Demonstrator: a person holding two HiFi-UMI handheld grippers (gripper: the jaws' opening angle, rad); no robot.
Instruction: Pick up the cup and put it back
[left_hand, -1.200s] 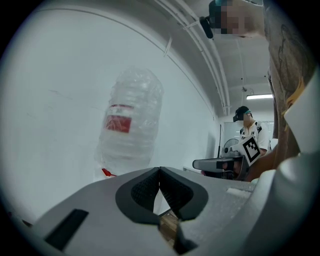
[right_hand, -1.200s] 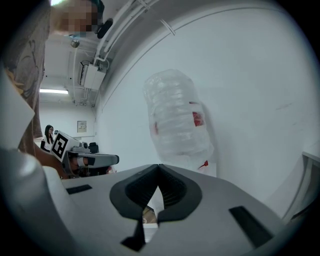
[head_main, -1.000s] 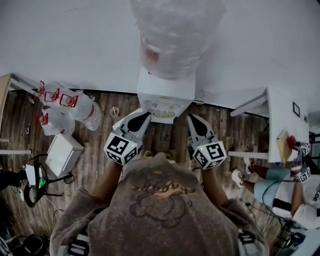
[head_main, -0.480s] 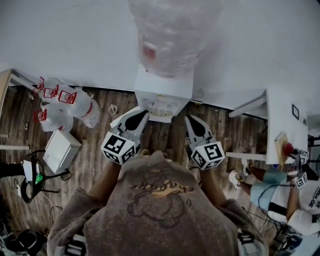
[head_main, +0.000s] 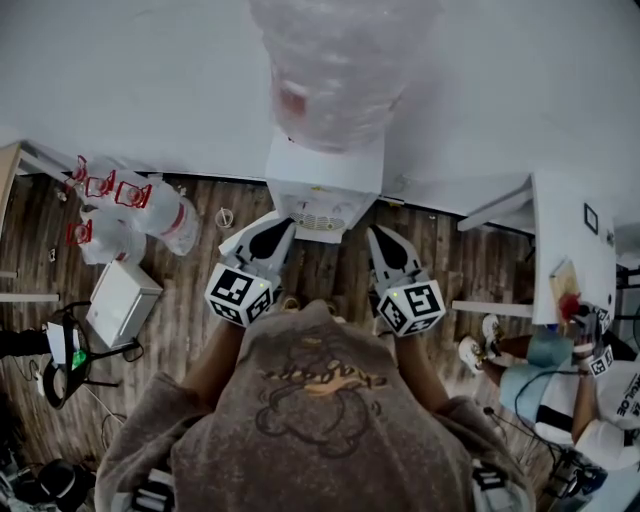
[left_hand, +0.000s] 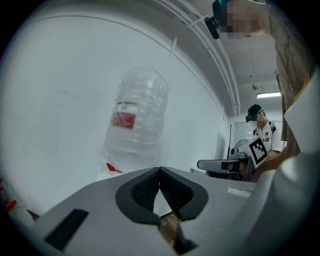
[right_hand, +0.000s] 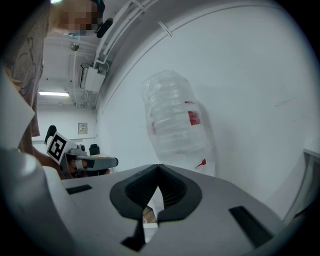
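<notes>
Head view: left tongs (head_main: 284, 224), right tongs (head_main: 375, 233), both closed; one dispenser (head_main: 325, 176)

We see a dim, greyish head view with soft detail. Both gripper views bulge inside black corners; a ceiling lamp (left_hand: 268, 94) glares beside the evenly lit wall (left_hand: 60, 100).

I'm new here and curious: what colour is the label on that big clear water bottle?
Red: the label stands out on the clear bottle. It shows best in the left gripper view.
</notes>
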